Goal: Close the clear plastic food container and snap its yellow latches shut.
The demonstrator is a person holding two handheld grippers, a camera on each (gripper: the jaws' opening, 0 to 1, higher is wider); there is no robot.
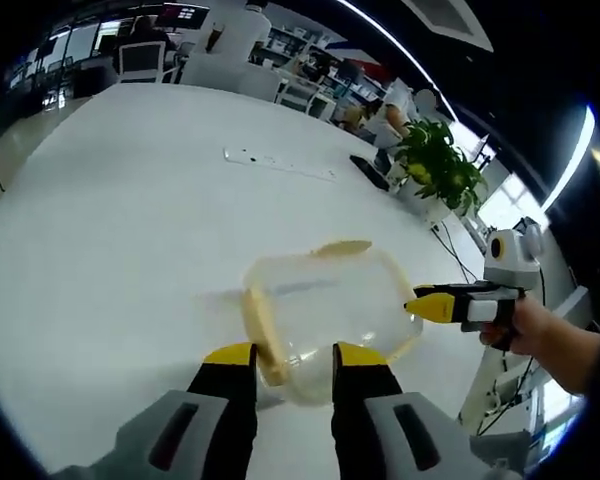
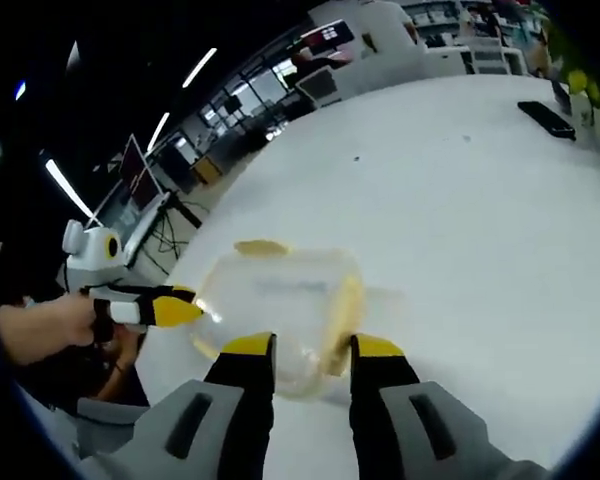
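Clear plastic food container with rounded corners [image 1: 325,315] sits on the white round table [image 1: 130,220], lid seemingly on. Yellow latches [image 1: 263,335] appear flipped out, so snapping is judged still to do. Left gripper [image 1: 292,368] and right gripper [image 2: 310,352] both hover at the container's edges, jaws parted, gripping nothing. No readable writing or brand visible.

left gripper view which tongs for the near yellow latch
Left, probably: the yellow strip latch on the clear plastic container sits between the open left tongs; the right tongs are at the opposite side.
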